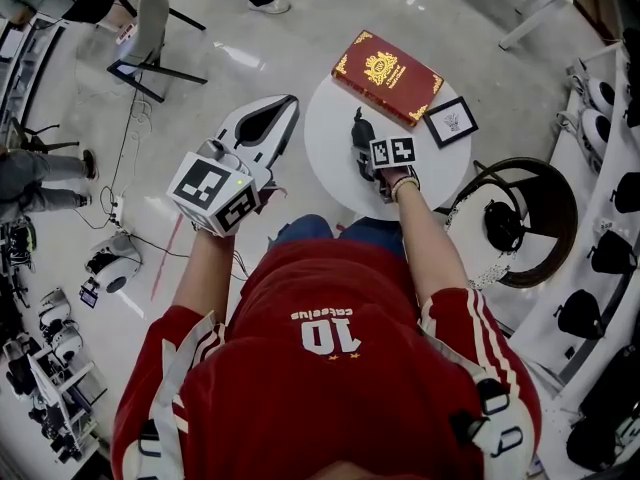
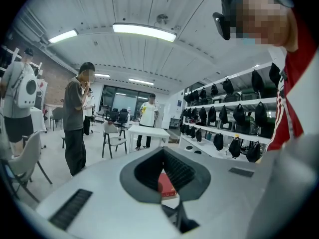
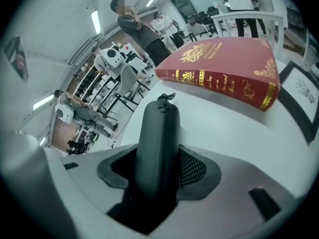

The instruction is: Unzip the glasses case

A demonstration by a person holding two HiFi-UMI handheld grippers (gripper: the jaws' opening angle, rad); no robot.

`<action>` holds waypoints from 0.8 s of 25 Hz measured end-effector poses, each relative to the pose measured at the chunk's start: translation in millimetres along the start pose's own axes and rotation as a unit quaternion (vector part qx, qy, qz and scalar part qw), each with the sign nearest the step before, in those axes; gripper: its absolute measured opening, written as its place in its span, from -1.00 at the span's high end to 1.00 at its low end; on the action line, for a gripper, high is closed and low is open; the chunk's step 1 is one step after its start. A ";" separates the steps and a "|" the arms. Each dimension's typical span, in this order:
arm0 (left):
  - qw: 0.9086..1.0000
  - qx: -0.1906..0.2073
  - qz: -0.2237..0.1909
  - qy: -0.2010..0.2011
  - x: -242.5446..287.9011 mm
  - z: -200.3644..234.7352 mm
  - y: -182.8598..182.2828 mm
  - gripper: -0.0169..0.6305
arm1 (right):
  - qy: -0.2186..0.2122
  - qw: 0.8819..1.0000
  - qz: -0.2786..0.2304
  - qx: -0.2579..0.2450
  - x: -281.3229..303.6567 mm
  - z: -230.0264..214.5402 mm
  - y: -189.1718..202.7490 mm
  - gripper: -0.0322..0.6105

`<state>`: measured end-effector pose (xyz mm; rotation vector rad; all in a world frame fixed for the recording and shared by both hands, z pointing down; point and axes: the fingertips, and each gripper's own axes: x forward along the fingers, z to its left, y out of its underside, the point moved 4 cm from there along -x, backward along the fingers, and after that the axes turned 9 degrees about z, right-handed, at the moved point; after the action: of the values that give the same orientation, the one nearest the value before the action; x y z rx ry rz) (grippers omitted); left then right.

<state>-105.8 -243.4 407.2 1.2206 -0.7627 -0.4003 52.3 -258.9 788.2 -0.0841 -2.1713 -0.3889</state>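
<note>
Nearest to me, my left claw is held out beside the round white table, over the floor. Its 2 jaws meet at the tips and nothing is between them. My right claw is over the near part of the table and points down at a slant. Its 2 jaws are closed on the dark grey oblong zip-up glasses case, with 1 pad against each long side. The case stands on its narrow edge, runs away from me over the table top, and is shut. The small zip puller sits at its far end. Behind the case, and apart from it, lies the thick red hardcover book with gold ornaments. To the right of the book lies the small black-framed picture, close to the table's edge. Farther off, a person in dark clothes stands on the pale floor.
</note>
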 end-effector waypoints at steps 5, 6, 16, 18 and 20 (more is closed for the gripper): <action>1.000 -0.005 0.001 -0.004 -8.4 -1.0 -0.6 0.93 | -0.053 0.996 -0.051 0.058 -19.3 6.5 -9.5 0.19; 1.000 -0.007 0.001 -0.004 -9.6 -2.0 -0.5 0.93 | -0.066 0.993 -0.068 0.074 -27.0 8.7 -14.1 0.19; 0.999 -0.030 0.015 0.028 -13.1 -22.3 5.8 0.93 | -0.227 0.923 -0.263 0.165 -139.1 56.5 -64.5 0.19; 0.999 -0.034 0.015 0.039 -13.0 -27.5 5.7 0.93 | -0.261 0.901 -0.303 0.170 -167.7 70.6 -73.1 0.19; 0.998 -0.041 0.013 0.052 -13.9 -32.9 5.9 0.93 | -0.293 0.875 -0.342 0.180 -196.3 84.3 -79.5 0.19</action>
<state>-92.7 -209.8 403.8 1.1457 -0.6651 -0.3403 86.8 -292.3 565.4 0.9097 -2.7962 -0.3682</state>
